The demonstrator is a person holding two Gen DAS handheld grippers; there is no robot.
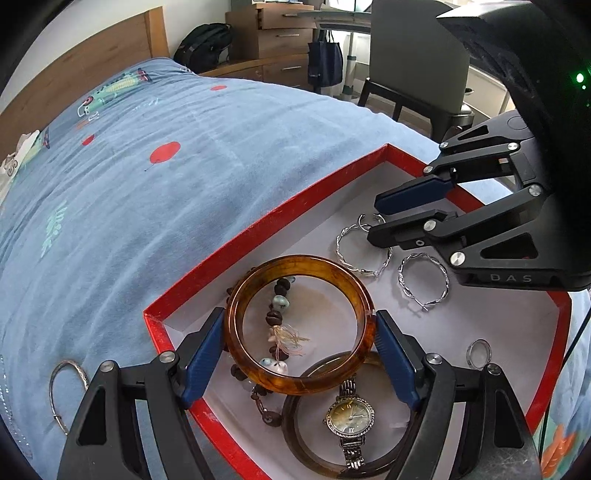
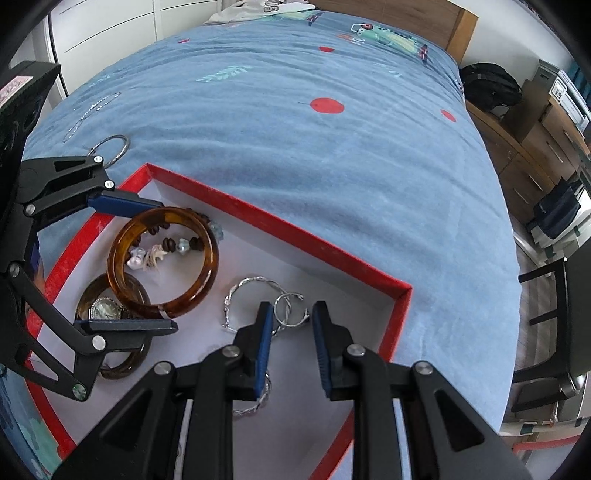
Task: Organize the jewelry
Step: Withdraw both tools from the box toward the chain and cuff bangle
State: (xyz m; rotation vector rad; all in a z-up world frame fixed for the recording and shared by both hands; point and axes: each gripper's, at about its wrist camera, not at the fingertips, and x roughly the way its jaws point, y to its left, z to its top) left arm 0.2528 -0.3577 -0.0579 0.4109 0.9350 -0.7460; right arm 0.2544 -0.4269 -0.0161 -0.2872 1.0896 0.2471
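A red-rimmed tray [image 1: 258, 229] with a white floor lies on the blue bedspread. My left gripper [image 1: 301, 354] is shut on an amber bangle [image 1: 255, 369], held over the tray; it also shows in the right wrist view [image 2: 127, 266]. Under it lie a bead bracelet [image 1: 275, 321], a dark bangle [image 1: 295, 443] and a watch [image 1: 349, 417]. My right gripper [image 2: 291, 325] is open above a small silver ring [image 2: 291, 314], beside twisted silver hoops [image 1: 364, 251] [image 1: 423, 280]. Another ring [image 1: 478, 352] lies near the tray's right side.
A silver hoop [image 1: 68, 391] lies on the bedspread [image 1: 184, 203] outside the tray's left corner; it also shows in the right wrist view [image 2: 112, 147]. Wooden drawers [image 1: 284, 33], a black backpack [image 1: 205, 44] and a dark chair [image 1: 417, 74] stand beyond the bed.
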